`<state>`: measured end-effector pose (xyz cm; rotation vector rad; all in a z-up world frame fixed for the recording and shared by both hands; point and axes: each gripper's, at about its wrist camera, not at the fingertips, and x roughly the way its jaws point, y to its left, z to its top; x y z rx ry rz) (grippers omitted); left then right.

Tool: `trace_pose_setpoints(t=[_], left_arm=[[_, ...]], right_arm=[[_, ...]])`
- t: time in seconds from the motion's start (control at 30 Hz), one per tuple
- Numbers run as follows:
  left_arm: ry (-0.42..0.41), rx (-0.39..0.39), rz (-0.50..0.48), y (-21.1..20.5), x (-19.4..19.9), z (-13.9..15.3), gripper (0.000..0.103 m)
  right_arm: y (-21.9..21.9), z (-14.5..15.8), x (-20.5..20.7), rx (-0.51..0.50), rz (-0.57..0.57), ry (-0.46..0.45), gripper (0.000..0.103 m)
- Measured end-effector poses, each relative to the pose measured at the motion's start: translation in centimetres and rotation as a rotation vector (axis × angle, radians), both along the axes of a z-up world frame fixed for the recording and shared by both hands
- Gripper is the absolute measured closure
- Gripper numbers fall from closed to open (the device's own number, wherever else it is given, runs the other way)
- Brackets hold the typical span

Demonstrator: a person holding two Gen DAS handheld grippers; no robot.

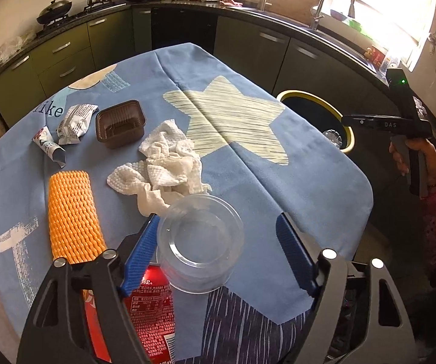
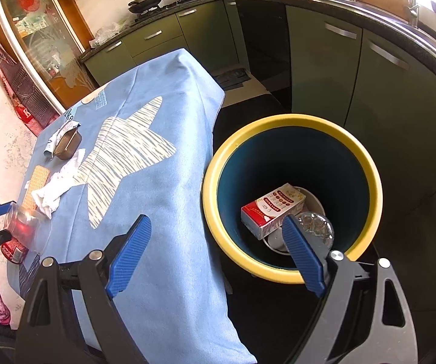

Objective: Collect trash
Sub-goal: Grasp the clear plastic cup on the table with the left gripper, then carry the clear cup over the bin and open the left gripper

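A clear plastic cup (image 1: 199,242) sits on the blue star tablecloth (image 1: 248,157) between the fingers of my left gripper (image 1: 218,221). The left pad touches it and the right pad stands apart, so the gripper is open. A red cola can (image 1: 151,312) lies under the left finger. Beyond are a crumpled white paper towel (image 1: 166,160), an orange foam net (image 1: 72,218), a brown plastic tray (image 1: 121,124), a crumpled wrapper (image 1: 75,121) and a squeezed tube (image 1: 49,145). My right gripper (image 2: 215,230) hangs open and empty over the yellow-rimmed bin (image 2: 215,163).
The bin stands on the floor off the table's right edge and holds a red-and-white carton (image 2: 272,209) and a clear plastic piece (image 2: 315,227). Green kitchen cabinets (image 2: 318,69) and a dark counter run behind. A hand in a pink sleeve (image 1: 412,157) holds the right gripper.
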<state>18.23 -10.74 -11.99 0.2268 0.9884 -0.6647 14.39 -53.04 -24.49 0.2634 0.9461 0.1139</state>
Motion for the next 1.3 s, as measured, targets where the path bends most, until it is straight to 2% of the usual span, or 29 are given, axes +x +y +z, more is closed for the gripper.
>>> trace_pose_setpoints(t=[0.13, 0.17, 0.47, 0.73, 0.97, 1.3], left_arm=[[0.009, 0.038, 0.019, -0.3, 0.1, -0.9, 0.047], [0.014, 0.039, 0.021, -0.4, 0.1, -1.0, 0.049], [-0.009, 0.057, 0.002, -1.5, -0.8, 0.0, 0.050], [-0.050, -0.005, -0.049, -4.4, -2.0, 3.3, 0.050], [-0.033, -0.082, -0.131, -11.7, -1.0, 4.5, 0.050], [-0.024, -0.076, -0.279, -27.8, 2.8, 4.0, 0.050]], right_arm=[[-0.7, -0.5, -0.2, 0.017, -0.006, 0.001, 0.020], [-0.8, -0.7, -0.2, 0.022, -0.009, 0.001, 0.020], [-1.6, -1.4, -0.9, 0.040, -0.023, -0.005, 0.020], [-3.4, -1.0, -2.3, 0.030, -0.077, -0.052, 0.020], [-7.2, -1.7, -4.1, 0.006, -0.168, -0.067, 0.019], [-12.0, -2.9, -7.1, -0.003, -0.255, -0.086, 0.019]])
